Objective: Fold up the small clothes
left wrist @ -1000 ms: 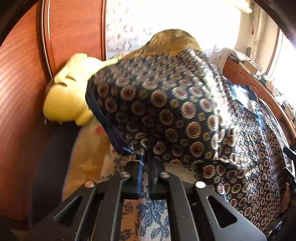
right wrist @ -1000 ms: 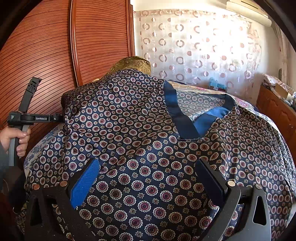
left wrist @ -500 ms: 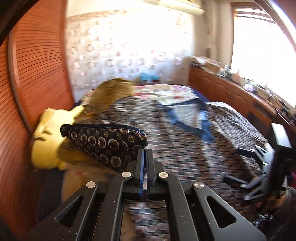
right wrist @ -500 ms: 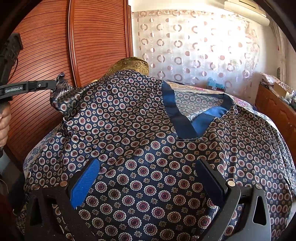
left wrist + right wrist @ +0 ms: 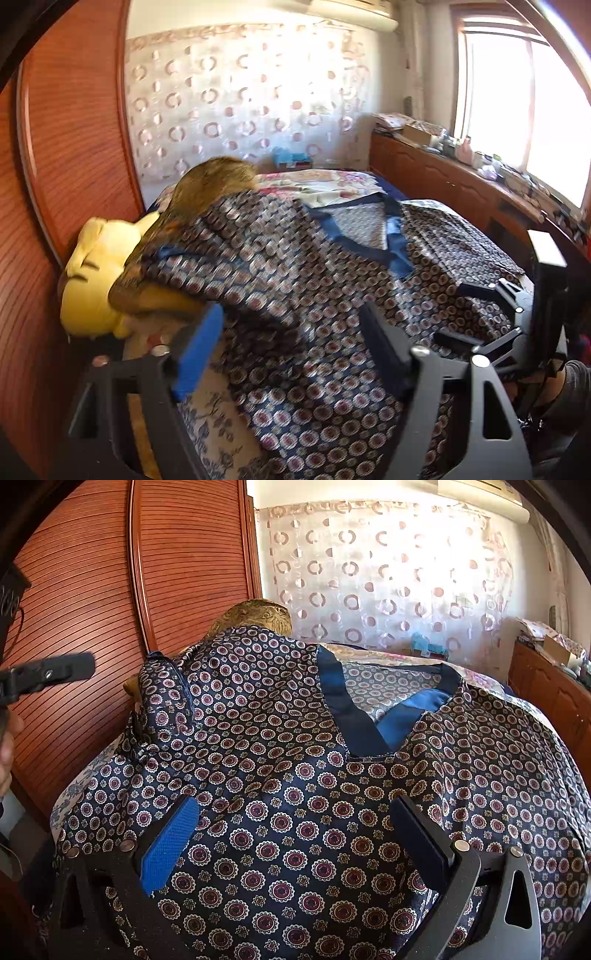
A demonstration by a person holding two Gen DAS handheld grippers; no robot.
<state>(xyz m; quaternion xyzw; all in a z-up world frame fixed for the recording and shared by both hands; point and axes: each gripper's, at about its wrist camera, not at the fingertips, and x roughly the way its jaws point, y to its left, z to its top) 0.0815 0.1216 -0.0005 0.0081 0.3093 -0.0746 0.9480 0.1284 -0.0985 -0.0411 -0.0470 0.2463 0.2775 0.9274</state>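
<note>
A navy top (image 5: 303, 812) printed with round medallions lies spread over the bed, its blue V-neck (image 5: 354, 720) facing up. Its left sleeve (image 5: 166, 698) sits folded inward on the shoulder, and its blue cuff (image 5: 173, 251) shows in the left wrist view. My left gripper (image 5: 291, 325) hovers above that side of the top; its jaws are opening and nothing is pinched between them. It also appears at the left edge as the left gripper (image 5: 48, 672). My right gripper (image 5: 295, 808) stands open just over the lower front of the top, seen too as the right gripper (image 5: 517, 314).
A yellow plush toy (image 5: 92, 273) and a golden-brown cushion (image 5: 214, 181) lie at the bed's left side against the slatted wooden wardrobe (image 5: 92, 572). A wooden cabinet (image 5: 443, 181) with clutter runs along the right under the window. A floral sheet (image 5: 214, 424) covers the bed.
The left gripper lifted the sleeve up and over onto the top, then opened and let it go. The sleeve now rests folded on the shoulder. The right gripper stayed still.
</note>
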